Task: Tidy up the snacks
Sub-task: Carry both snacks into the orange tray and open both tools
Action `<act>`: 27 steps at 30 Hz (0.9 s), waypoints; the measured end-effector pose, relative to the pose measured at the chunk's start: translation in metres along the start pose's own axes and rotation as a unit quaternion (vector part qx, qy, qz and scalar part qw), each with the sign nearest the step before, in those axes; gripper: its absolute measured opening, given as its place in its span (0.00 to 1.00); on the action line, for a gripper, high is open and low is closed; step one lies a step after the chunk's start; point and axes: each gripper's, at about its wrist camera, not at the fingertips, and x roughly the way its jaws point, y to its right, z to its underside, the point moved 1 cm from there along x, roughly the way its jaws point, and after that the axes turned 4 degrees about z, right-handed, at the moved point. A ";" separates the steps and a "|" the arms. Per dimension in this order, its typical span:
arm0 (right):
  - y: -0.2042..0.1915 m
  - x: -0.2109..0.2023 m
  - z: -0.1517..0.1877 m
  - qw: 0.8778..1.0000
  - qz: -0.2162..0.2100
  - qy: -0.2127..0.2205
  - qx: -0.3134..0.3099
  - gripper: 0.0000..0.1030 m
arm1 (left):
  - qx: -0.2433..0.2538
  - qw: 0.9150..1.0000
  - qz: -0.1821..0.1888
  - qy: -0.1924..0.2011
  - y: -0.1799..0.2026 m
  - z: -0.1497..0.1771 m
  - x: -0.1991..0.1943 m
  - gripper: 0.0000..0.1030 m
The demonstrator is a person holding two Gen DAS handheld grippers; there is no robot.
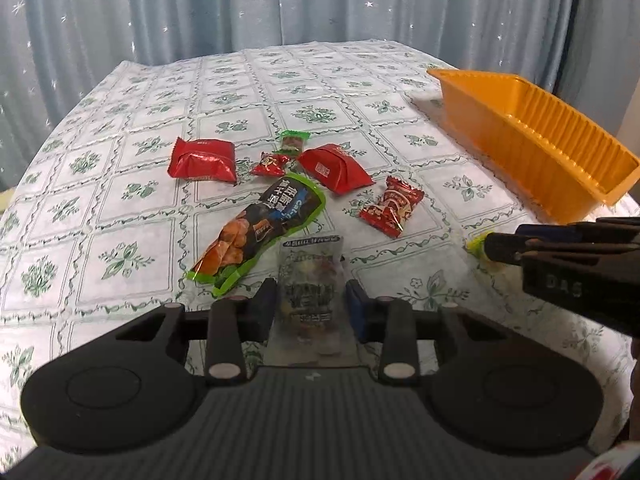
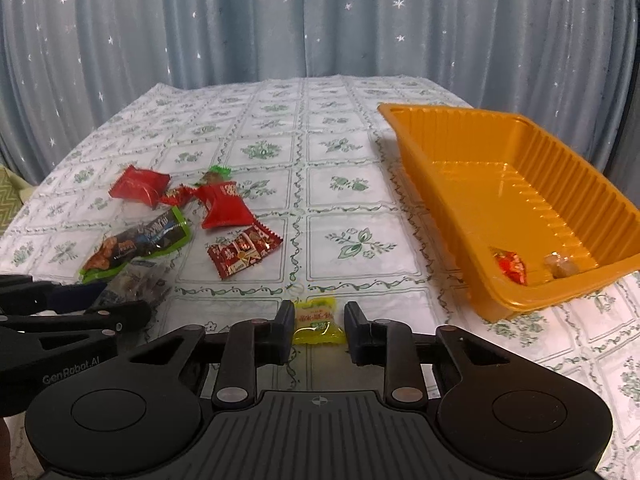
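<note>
Both claws sit low over the table with their jaws apart. Spread wide, the left gripper (image 1: 312,304) straddles a clear packet (image 1: 312,280) of mixed snacks that lies flat on the cloth; whether the fingers touch its edges cannot be told. Likewise parted, the right gripper (image 2: 319,330) brackets a small yellow-green candy (image 2: 318,321), with a sliver of cloth showing on each side of the wrapper. From the left wrist view, that gripper reaches in from the right edge with a bit of yellow-green at its tip. Beyond the clear packet lies a long green-edged pouch (image 1: 260,228) printed with orange pieces, its near end just beside the packet. Farther back are a red foil pack (image 1: 202,159), a second red pack (image 1: 335,168) set at an angle, a small red candy (image 1: 270,165) between them, and a little green-wrapped sweet (image 1: 295,142) behind it. A red patterned candy (image 1: 390,208) rests apart, to the right of the pouch. An orange ribbed tray (image 2: 460,184) stands on the right side of the floral tablecloth (image 2: 304,184), holding a red-wrapped sweet (image 2: 510,266) and a pale clear-wrapped piece (image 2: 560,267) near its front wall. Blue star-speckled curtains (image 2: 280,24) hang behind.
</note>
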 end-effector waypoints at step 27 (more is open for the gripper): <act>0.088 -0.113 -0.034 0.992 0.036 0.099 0.065 0.26 | -0.003 0.995 0.072 0.069 0.102 -0.067 -0.080 0.32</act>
